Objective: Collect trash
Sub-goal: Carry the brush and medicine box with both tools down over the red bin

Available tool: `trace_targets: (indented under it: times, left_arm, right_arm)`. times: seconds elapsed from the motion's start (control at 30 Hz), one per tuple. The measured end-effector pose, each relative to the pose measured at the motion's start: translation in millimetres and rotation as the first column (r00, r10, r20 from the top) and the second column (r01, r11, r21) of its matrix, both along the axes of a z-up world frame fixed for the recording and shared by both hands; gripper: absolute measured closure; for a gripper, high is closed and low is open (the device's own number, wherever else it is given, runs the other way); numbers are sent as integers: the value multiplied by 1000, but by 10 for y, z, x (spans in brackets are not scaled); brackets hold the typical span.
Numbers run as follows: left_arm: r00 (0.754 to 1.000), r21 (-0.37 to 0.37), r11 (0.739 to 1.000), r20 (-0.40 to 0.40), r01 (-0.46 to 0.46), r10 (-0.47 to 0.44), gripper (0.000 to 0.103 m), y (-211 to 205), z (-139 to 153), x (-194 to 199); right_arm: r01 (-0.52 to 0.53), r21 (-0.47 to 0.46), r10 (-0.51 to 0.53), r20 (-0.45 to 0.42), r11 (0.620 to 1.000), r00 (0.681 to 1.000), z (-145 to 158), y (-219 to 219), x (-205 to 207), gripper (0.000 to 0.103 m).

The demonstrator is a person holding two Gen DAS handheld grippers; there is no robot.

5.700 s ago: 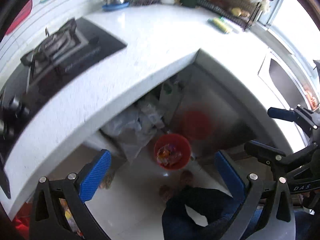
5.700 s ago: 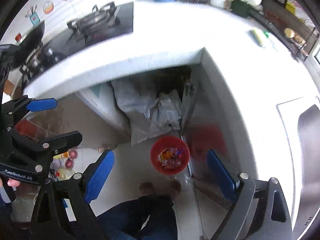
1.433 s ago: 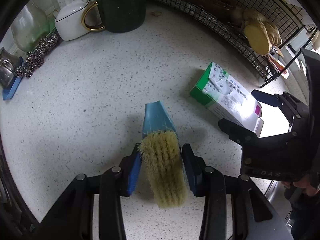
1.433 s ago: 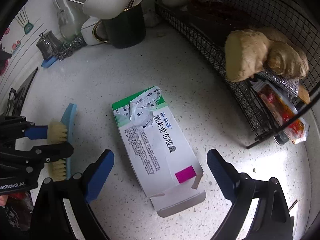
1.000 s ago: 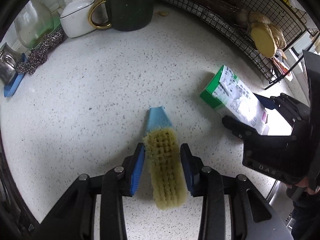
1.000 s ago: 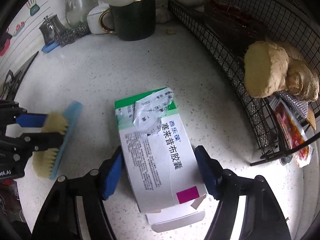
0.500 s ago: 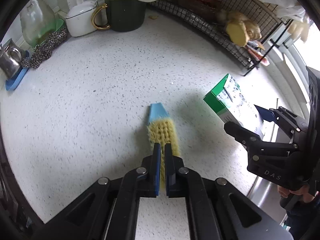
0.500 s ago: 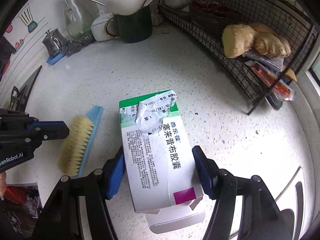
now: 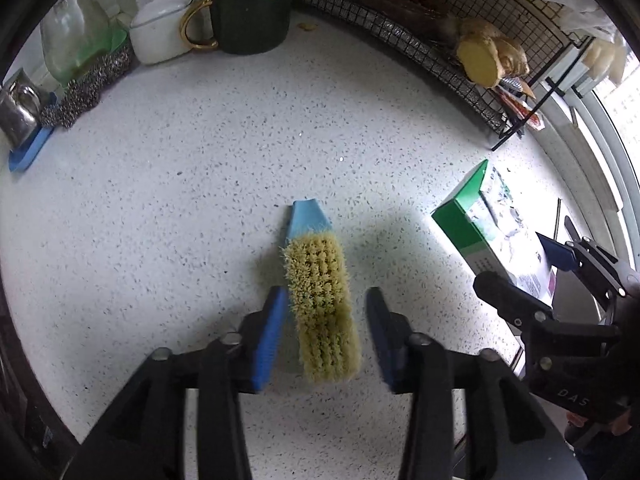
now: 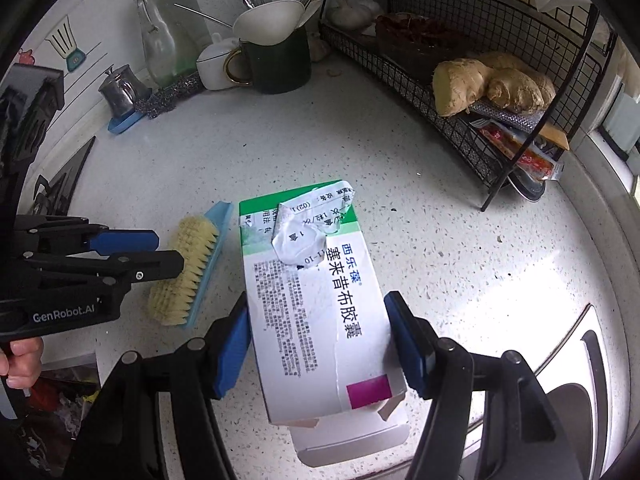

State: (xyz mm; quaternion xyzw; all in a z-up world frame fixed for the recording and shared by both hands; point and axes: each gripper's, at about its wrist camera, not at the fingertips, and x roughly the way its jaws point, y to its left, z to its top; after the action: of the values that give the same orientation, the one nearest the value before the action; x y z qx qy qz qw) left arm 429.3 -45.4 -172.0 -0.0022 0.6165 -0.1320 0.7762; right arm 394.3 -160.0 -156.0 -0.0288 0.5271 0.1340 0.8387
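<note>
White speckled stone is making up the bench [image 10: 460, 248], and it is running back to a black wire rack [image 10: 500, 92] with ginger in it.

The right claw [image 10: 316, 342] is closing on a medicine box [image 10: 316, 300]. Its two blue pads are pressing on the long sides of the box, down near the end closest to the camera. The box is looking lifted a little off the bench, tipped up at the far end.

The left claw [image 9: 324, 328] is sitting half open around a scrub brush [image 9: 320, 300]. The brush is lying just to the left of the box. The left pad is almost touching the bristles, and the right pad is standing a bit apart. The claw is not holding the brush yet.

To do this step well, the right claw is needing to squeeze gently, because the box is thin card and could cave in. Keeping it level will help, since the open flap is hanging loose at the near end. The left claw should close evenly on both sides of the brush, so it is not sliding away.

The box is white with a green band at the far end. Black writing is running down its face, and a pink square is sitting near the flap. A torn, crumpled paper label is peeling up near the green band.
</note>
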Motion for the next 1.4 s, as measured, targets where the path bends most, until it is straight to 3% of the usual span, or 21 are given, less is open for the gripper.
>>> trace_targets:
  times: [0.07, 0.2, 0.43, 0.47, 0.57, 0.6, 0.9, 1.03, 1.4]
  left_arm:
    - [1000, -3, 1000, -13, -22, 22, 35, 3, -66, 39]
    - [999, 57, 998, -24, -29, 31, 29, -18, -212, 111]
    - [1000, 114, 993, -12, -20, 21, 29, -90, -347, 167]
    - [1000, 112, 994, -12, -19, 20, 34, -91, -338, 170]
    - [1000, 140, 990, 1, -5, 4, 63, -141, -315, 181]
    - [1000, 139, 990, 2, -2, 2, 65, -153, -308, 185]
    - [1000, 104, 995, -12, -2, 3, 65, -24, -254, 9]
    - [1000, 67, 998, 9, -7, 6, 66, 88, -130, -191]
    - [996, 54, 998, 89, 13, -18, 66, 401, 336, -784]
  right_arm:
    - [3, 7, -3, -12, 1000, 1000, -27, -10, 62, 41]
    - [8, 29, -7, -30, 1000, 1000, -49, -115, 118, 41]
    - [-3, 40, 4, -44, 999, 999, -129, -128, 185, 41]
    - [-2, 40, 4, -47, 999, 999, -136, -133, 189, 41]
    - [3, 45, -1, -48, 999, 999, -136, -164, 185, 41]
    - [6, 45, -4, -48, 999, 999, -137, -170, 183, 41]
    - [12, 43, -10, -51, 999, 999, -110, -96, 36, 41]
    - [9, 35, -7, -47, 999, 999, -69, -20, -64, 41]
    - [-22, 19, 21, 5, 1000, 1000, 175, 330, -508, 41]
